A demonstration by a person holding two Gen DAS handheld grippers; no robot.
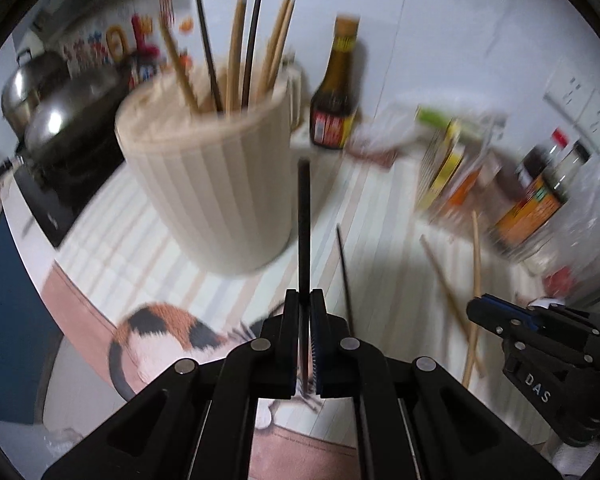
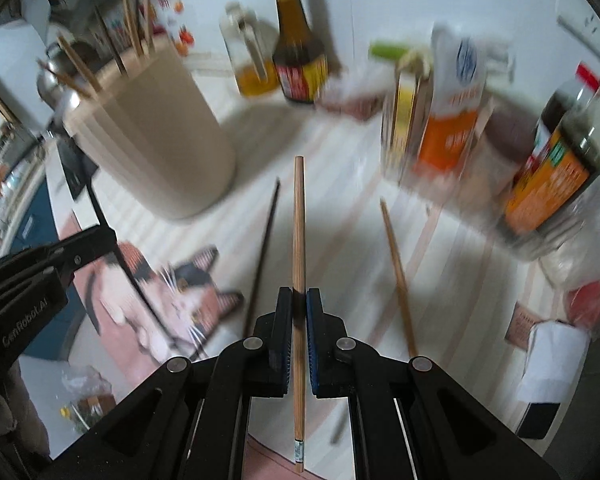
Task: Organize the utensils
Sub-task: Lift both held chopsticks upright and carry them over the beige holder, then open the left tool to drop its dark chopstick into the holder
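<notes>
My left gripper [image 1: 305, 296] is shut on a black chopstick [image 1: 304, 220] that points up toward a cream ribbed holder [image 1: 208, 184], which holds several chopsticks. My right gripper [image 2: 299, 294] is shut on a wooden chopstick [image 2: 299, 220], lifted above the striped counter. In the right wrist view the holder [image 2: 156, 140] stands at upper left and the left gripper [image 2: 100, 240] shows at the left edge. In the left wrist view the right gripper [image 1: 476, 312] appears at the right. A loose black chopstick [image 2: 264, 252] and a loose wooden chopstick [image 2: 396, 272] lie on the counter.
A dark sauce bottle [image 1: 334, 92] stands behind the holder, and an oil bottle [image 2: 252, 56] beside it. Packets [image 2: 440, 112] and more bottles [image 2: 556, 160] crowd the right. Steel pots [image 1: 52, 108] sit on the stove at left. A cat-print mat [image 2: 180, 292] lies near the counter's front edge.
</notes>
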